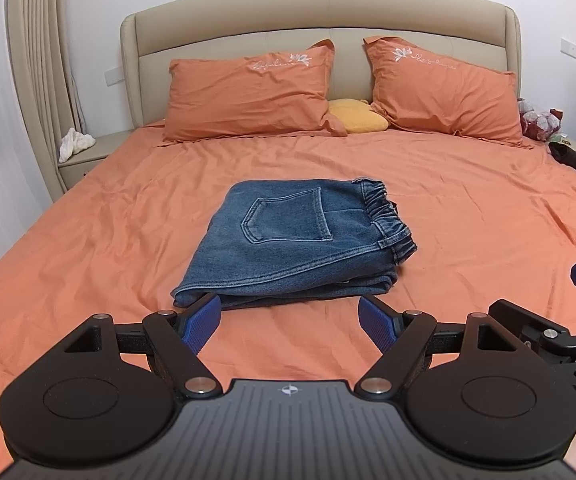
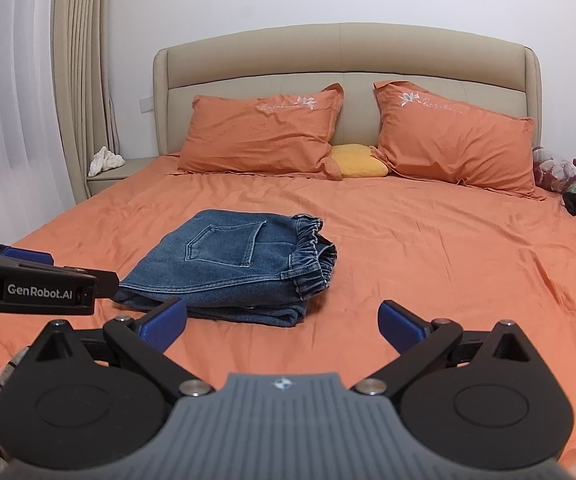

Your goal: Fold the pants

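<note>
Folded jeans (image 1: pixel 293 240) on the orange bed (image 1: pixel 467 248).
My left gripper (image 1: pixel 289 320) and right gripper (image 2: pixel 284 322) both hang released, near the jeans' near edge.

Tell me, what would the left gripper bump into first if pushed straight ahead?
Probably the folded jeans: the left gripper, jaws open, points at their near edge on the orange bedsheet. Depth is uncertain.

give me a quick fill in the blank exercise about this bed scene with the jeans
1. The folded jeans lie on a bed sheet coloured ____.
2. The small cushion between the two big pillows is ____.
3. Both the left tongs and the right tongs are ____ and hold nothing.
4. The side of the jeans facing up shows one back ____.

Missing words: orange; yellow; open; pocket
</note>
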`<state>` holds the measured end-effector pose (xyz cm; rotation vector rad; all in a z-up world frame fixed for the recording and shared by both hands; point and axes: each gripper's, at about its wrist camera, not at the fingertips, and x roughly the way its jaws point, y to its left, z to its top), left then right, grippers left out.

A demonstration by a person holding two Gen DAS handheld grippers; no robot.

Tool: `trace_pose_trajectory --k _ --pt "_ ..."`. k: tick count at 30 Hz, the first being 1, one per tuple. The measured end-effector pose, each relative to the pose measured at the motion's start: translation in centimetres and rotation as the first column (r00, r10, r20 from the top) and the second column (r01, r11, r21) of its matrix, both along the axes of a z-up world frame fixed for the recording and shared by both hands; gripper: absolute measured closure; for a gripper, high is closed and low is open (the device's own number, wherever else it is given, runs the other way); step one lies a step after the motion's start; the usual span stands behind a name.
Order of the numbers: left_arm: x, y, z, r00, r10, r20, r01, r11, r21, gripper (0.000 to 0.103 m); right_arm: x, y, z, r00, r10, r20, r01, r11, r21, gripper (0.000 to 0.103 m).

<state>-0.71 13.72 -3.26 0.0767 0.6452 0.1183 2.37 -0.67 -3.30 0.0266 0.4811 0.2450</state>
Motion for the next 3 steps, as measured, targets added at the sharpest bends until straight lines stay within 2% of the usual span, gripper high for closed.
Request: trace_pose_trajectory --k 3 --pt "-0.11 -0.26 0.05 1.0 -0.002 0.0 0.002 1.0 -0.002 0.011 0.06 -0.02 0.07 1.0 -0.002 -0.007 0.002 1.0 0.003 0.005"
